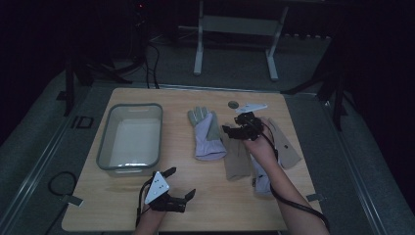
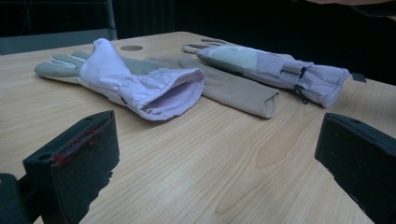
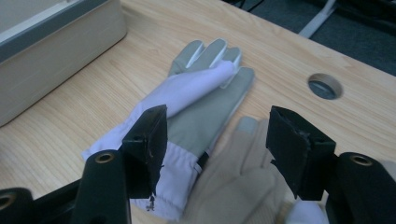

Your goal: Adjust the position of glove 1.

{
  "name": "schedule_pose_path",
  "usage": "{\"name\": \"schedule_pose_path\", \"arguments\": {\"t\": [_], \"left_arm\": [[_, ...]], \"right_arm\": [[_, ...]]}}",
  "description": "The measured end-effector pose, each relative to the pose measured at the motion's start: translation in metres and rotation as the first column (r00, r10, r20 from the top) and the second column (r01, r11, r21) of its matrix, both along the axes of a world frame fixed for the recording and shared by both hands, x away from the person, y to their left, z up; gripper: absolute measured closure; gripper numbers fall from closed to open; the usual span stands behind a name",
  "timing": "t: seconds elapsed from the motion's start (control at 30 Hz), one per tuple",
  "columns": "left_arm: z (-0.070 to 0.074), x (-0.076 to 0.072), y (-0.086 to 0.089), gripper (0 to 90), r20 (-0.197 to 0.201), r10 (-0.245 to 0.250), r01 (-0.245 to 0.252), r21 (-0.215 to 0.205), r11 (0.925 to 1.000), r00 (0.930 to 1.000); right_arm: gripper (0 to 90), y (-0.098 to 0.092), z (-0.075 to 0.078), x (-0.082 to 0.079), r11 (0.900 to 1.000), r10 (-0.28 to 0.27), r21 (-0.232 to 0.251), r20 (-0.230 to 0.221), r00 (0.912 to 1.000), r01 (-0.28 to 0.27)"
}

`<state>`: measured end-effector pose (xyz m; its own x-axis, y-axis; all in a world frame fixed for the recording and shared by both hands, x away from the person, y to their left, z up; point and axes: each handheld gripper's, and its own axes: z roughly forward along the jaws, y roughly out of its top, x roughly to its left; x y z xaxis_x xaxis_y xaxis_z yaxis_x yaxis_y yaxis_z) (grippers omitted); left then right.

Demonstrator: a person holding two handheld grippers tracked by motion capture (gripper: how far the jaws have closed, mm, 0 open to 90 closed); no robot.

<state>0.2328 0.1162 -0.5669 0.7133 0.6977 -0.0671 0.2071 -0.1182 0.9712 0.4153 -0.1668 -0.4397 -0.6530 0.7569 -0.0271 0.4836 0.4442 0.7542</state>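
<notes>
Left tool [image 1: 178, 182] jaws wide apart, empty; right tool [image 3: 217, 140] parted above soft lilac-grey glove [image 3: 196, 107], woodgrain table [image 1: 195, 196].

Grey-rimmed plastic tub [image 1: 130, 138] left on wooden table [image 1: 205, 205]; lilac-grey work glove [image 1: 207, 134] mid; beige fabric glove [image 1: 237, 159] just right, overlapping.

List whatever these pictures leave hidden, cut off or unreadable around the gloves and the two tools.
- Second lilac glove: high view, the right forearm covers most of it.
- Tan glove: right gripper view, the bottom edge cuts off its cuff.
- Bin: right gripper view, cut off by the top and left edges; its inside is hidden.
- Left tool: left gripper view, its body lies below the frame.
</notes>
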Motion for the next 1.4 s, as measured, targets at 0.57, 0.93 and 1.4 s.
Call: {"name": "schedule_pose_path", "arguments": {"t": [0.57, 0.93, 1.4], "left_arm": [[0.000, 0.000, -0.001, 0.0, -0.002, -0.002, 0.002, 0.000, 1.0000, 1.0000], [0.000, 0.000, -0.001, 0.0, -0.004, 0.008, -0.008, -0.003, 1.0000, 1.0000], [0.000, 0.000, -0.001, 0.0, -0.008, 0.024, -0.024, -0.004, 0.9997, 0.9997]], "right_arm": [[45.3, 0.045, -0.053, 0.045, 0.995, 0.022, -0.092, -0.130, 0.9912, -0.034], [49.6, 0.059, -0.083, 0.066, 0.988, 0.036, -0.141, -0.184, 0.9823, -0.063], [76.1, 0.066, -0.096, 0.058, 0.988, 0.000, -0.150, -0.196, 0.9805, -0.030]]}}
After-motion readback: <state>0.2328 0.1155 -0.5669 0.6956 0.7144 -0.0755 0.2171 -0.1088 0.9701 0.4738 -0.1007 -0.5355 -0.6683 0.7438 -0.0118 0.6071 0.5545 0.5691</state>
